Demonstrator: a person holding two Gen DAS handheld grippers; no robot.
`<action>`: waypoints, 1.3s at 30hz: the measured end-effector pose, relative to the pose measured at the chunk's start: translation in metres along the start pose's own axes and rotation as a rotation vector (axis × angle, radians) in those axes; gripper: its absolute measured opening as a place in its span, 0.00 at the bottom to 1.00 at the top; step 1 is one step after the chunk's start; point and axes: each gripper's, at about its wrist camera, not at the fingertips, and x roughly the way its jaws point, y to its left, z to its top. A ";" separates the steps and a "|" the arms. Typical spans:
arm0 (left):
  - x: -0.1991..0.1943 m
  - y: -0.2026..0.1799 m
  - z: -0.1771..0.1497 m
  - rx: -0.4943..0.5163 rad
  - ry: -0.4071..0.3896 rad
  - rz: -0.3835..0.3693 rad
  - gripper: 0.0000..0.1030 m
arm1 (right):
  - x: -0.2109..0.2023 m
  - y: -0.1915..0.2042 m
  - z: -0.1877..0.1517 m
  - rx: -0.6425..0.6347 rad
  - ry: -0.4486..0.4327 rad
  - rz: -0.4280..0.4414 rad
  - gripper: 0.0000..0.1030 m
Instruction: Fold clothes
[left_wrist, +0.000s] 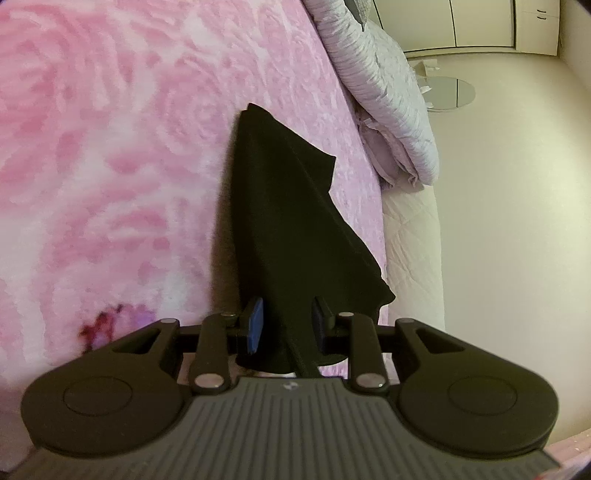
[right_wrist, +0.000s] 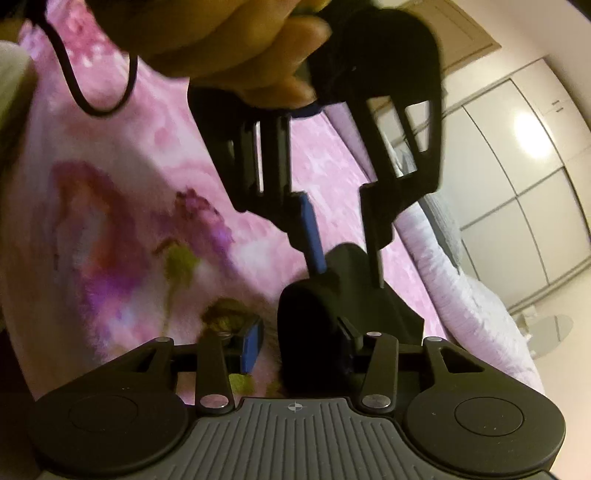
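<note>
A black cloth (left_wrist: 288, 206) stretches away from my left gripper (left_wrist: 287, 323) over the pink flowered bedspread (left_wrist: 110, 147), bunched between the two pads. The left gripper is shut on it. In the right wrist view a hand (right_wrist: 240, 48) holds that left gripper (right_wrist: 345, 269) from above, fingers pointing down into the black cloth (right_wrist: 306, 314). My right gripper (right_wrist: 299, 343) stands open around a rolled lump of the cloth. The lump lies against the right finger, while the blue left pad (right_wrist: 251, 347) stays a little apart from it.
A folded lilac quilt (left_wrist: 380, 92) lies along the bed's far edge. Beyond the mattress side (left_wrist: 410, 258) is pale floor (left_wrist: 517, 221) with a small round table (left_wrist: 448, 94). White wardrobe doors (right_wrist: 517, 184) stand behind. A black cable (right_wrist: 92, 107) loops near the hand.
</note>
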 end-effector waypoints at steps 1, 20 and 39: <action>0.001 -0.001 0.000 0.003 0.000 0.002 0.21 | 0.002 -0.002 0.001 0.010 0.004 -0.003 0.44; 0.029 -0.064 0.003 0.278 -0.014 0.038 0.21 | -0.053 -0.231 -0.208 1.853 -0.137 0.203 0.10; 0.187 -0.140 -0.062 0.574 0.179 0.018 0.23 | -0.135 -0.306 -0.261 1.505 -0.156 -0.167 0.10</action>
